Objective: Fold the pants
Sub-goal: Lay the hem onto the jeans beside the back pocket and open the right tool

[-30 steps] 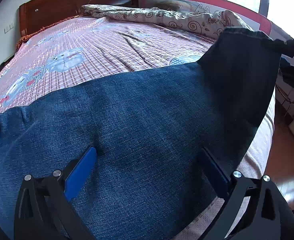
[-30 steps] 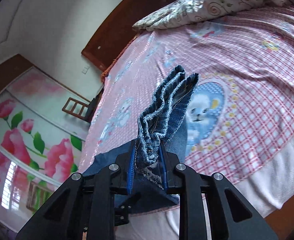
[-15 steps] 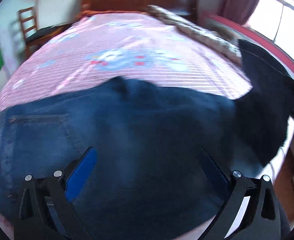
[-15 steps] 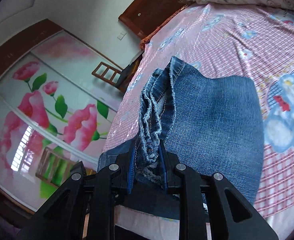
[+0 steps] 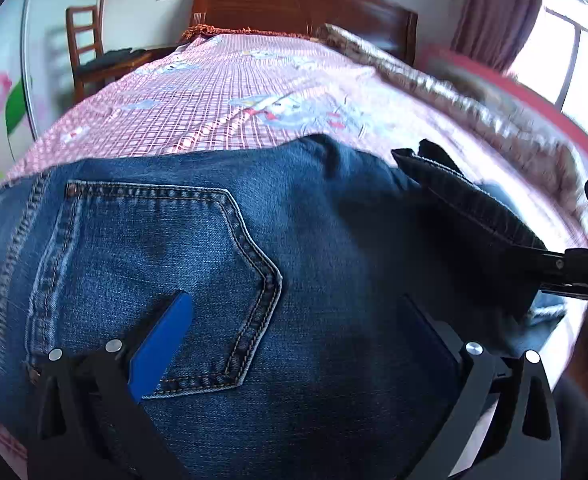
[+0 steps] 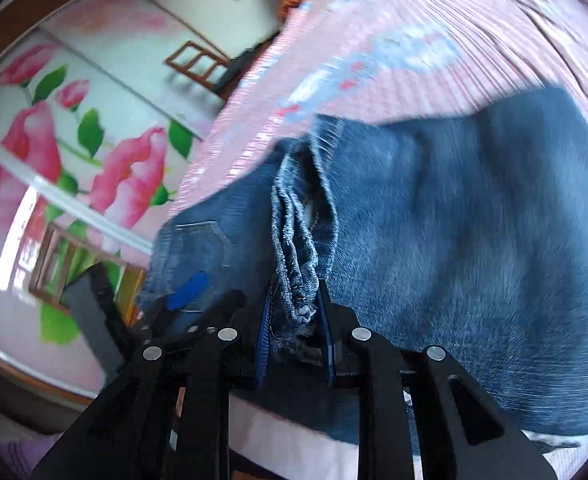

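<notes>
Blue jeans lie on the bed with a back pocket facing up. My left gripper is open and empty, its blue pads spread just over the seat of the jeans. My right gripper is shut on the bunched frayed leg hems and holds them over the seat, with the folded leg draped to the right. In the left wrist view the right gripper shows at the right, clamped on the dark hems.
A pink checked bedsheet covers the bed. A wooden headboard is at the back, a rolled quilt along the right side, a wooden chair at the left. A flowered wardrobe door stands to the left.
My right gripper has carried the leg hems leftward over the jeans toward the waist end. My left gripper has swung left along the jeans, from the legs to the back pocket.
</notes>
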